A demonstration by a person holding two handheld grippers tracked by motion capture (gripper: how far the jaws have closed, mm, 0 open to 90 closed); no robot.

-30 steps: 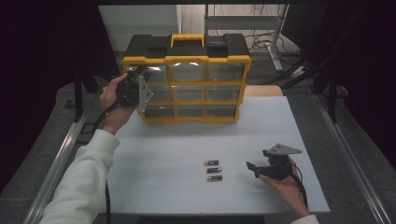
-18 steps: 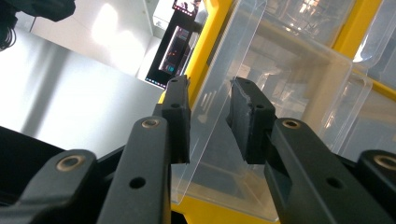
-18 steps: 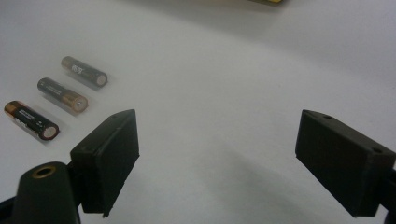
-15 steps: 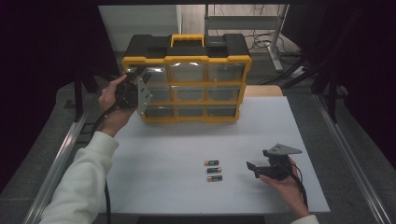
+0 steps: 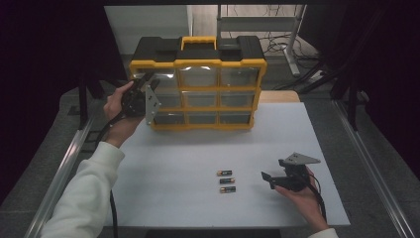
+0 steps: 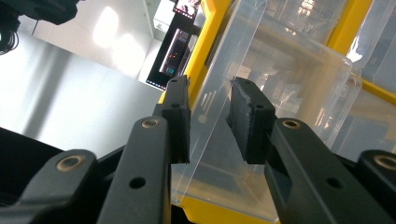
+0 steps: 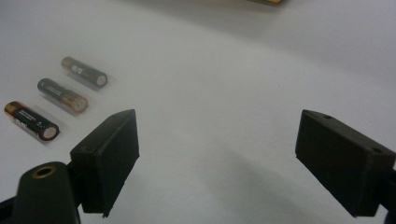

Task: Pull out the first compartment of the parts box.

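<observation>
Nearest you on the white worktop lie three small black-and-copper cylindrical batteries in a short column, well apart from the cabinet. Just to their right, your right gripper rests low in your hand, jaws spread wide with nothing between them; its own view brings out the batteries' copper ends. Farther off, your left gripper is at the yellow-and-black plastic drawer cabinet, nine clear drawers in three rows. The left gripper view shows its jaws straddling the clear plastic drawer front; whether the pads press it, you cannot tell.
</observation>
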